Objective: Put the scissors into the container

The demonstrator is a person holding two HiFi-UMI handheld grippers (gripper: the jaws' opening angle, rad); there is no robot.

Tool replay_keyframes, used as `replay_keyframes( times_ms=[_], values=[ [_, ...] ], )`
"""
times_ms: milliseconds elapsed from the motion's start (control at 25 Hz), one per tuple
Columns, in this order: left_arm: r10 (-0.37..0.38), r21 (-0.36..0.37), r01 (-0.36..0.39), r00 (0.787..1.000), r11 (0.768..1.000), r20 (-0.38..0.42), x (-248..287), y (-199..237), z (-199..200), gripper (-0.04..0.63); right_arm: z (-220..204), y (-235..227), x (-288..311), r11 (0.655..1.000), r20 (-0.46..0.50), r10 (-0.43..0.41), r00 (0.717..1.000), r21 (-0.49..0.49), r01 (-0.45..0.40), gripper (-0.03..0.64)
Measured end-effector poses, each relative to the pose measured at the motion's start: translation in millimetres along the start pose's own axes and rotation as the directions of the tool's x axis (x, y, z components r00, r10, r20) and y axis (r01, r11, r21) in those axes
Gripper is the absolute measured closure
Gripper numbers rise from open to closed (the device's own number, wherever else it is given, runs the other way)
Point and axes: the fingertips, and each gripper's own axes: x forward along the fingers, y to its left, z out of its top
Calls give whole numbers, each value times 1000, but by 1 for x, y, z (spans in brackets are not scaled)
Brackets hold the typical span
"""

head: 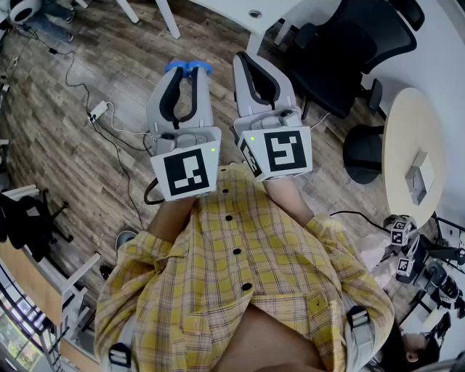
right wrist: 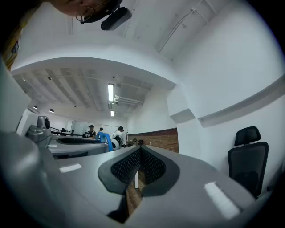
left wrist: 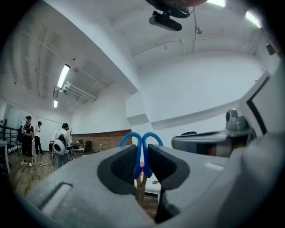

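Note:
Both grippers are raised side by side in front of a yellow plaid shirt, high above the wooden floor. My left gripper [head: 187, 74] is shut on the scissors [head: 179, 66]. Their two blue handle loops [left wrist: 142, 153] stick out past the fingertips, pinched between the dark pads of the left gripper [left wrist: 141, 156]. My right gripper [head: 243, 59] hangs just to the right, shut, with its ribbed pads meeting and nothing between them in the right gripper view [right wrist: 140, 153]. That view also catches the blue scissors handle [right wrist: 107, 141] at the left. No container shows in any view.
A black office chair [head: 349, 51] and a round beige table [head: 410, 156] stand to the right. A power strip with cables [head: 96, 111] lies on the floor at the left. White table legs [head: 168, 18] are at the top. Several people [left wrist: 60, 147] stand far off.

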Motion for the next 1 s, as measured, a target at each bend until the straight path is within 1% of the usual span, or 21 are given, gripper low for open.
replay_keyframes(
  times_ms=[240,360,480,600,680,840,1000],
  values=[
    [10,-3,-10,1000,1000,3,8,-12,2,509,0,-12,-1,1000,7,22,1000,8,-22,612],
    [10,14,-10,1000,1000,0,13,-22,2,509,-1,-19,-4,998,20,52,998,24,-52,612],
    [19,29,-19,1000,999,6,16,-32,2,509,-1,-27,-7,997,32,74,997,16,-75,612],
    [32,31,-31,999,999,-5,18,-36,-3,509,-2,-33,-7,996,42,84,996,9,-85,612],
    [40,32,-40,999,999,-7,22,-36,-6,509,-6,-37,-3,996,41,85,996,20,-86,612],
    [33,21,-33,999,999,-11,36,-37,-12,509,-15,-52,7,997,29,63,998,31,-64,612],
    [33,16,-33,999,999,-17,59,-21,-22,509,-23,-56,33,998,19,58,998,21,-59,612]
  ],
)
